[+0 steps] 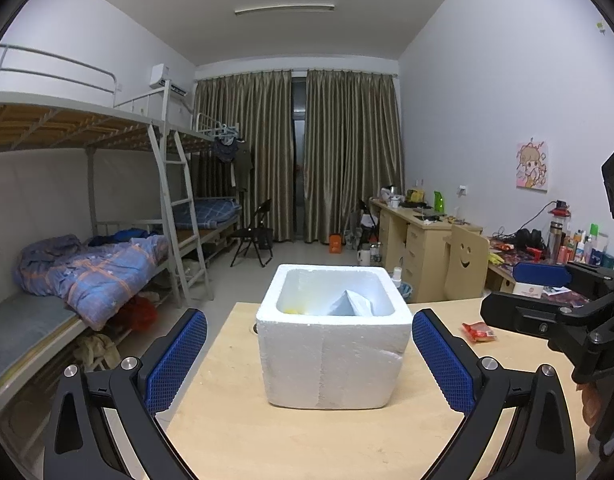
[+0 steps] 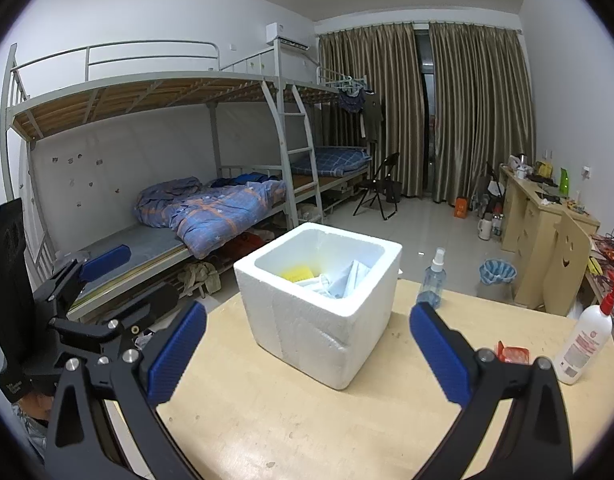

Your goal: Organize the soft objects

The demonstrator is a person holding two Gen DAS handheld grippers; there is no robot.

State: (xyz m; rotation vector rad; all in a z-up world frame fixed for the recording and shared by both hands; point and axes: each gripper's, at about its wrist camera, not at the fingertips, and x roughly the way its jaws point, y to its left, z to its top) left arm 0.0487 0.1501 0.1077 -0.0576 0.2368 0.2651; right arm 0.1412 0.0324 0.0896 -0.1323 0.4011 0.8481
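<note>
A white foam box stands on the light wooden table; it also shows in the right wrist view. Inside lie a yellow soft item and pale blue-white packets. A small red packet lies on the table right of the box, also in the right wrist view. My left gripper is open and empty, just in front of the box. My right gripper is open and empty, in front of the box from the right.
A spray bottle and a white pump bottle stand on the table's right side. Bunk beds line the left wall. A cluttered desk and a smiley-face chair stand at the right.
</note>
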